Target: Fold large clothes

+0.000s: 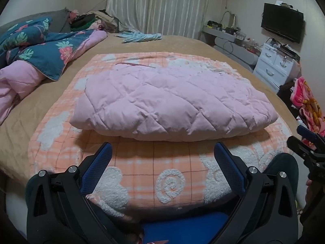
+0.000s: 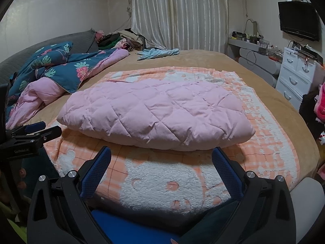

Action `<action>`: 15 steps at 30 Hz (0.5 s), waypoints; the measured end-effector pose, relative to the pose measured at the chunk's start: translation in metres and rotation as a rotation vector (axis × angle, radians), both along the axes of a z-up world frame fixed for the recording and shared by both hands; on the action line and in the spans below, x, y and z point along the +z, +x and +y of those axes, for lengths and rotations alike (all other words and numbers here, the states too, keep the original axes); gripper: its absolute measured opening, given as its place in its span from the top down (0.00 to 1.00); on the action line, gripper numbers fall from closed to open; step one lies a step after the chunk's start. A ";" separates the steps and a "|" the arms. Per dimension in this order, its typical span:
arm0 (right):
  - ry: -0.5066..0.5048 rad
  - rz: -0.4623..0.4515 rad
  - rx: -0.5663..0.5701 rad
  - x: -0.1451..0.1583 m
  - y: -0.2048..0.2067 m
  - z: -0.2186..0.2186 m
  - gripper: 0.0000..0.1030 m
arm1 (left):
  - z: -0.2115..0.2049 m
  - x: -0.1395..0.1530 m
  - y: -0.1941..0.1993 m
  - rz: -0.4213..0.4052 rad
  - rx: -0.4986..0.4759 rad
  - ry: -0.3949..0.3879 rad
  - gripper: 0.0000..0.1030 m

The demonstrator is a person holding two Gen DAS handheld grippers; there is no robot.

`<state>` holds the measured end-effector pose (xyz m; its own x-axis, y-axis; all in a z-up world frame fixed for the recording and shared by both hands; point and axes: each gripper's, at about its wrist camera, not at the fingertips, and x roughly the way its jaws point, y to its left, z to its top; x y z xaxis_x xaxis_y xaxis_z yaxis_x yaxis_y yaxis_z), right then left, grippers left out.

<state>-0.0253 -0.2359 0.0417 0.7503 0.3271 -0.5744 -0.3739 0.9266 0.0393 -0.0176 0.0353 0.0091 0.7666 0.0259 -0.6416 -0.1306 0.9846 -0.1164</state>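
A pink quilted garment lies folded into a thick bundle on an orange-and-white checked fleece blanket on the bed. It also shows in the right wrist view on the same blanket. My left gripper is open and empty, just in front of the bundle's near edge, apart from it. My right gripper is open and empty, also just short of the bundle. Each gripper shows at the side of the other's view, the right one and the left one.
A blue floral duvet with pink lining is heaped at the left of the tan bed cover. Light blue cloth lies at the far end. White drawers, a TV and curtains stand beyond.
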 end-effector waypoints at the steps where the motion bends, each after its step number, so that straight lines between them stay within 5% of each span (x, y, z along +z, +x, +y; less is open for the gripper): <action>1: 0.001 -0.005 -0.008 0.001 -0.001 -0.002 0.04 | 0.000 -0.001 0.001 0.003 0.003 -0.005 0.09; 9: 0.062 -0.027 -0.174 0.009 0.004 -0.063 0.04 | 0.029 -0.004 0.018 0.025 0.077 -0.077 0.09; 15: 0.087 -0.021 -0.531 -0.007 0.029 -0.190 0.04 | 0.128 0.006 0.049 0.001 0.297 -0.083 0.09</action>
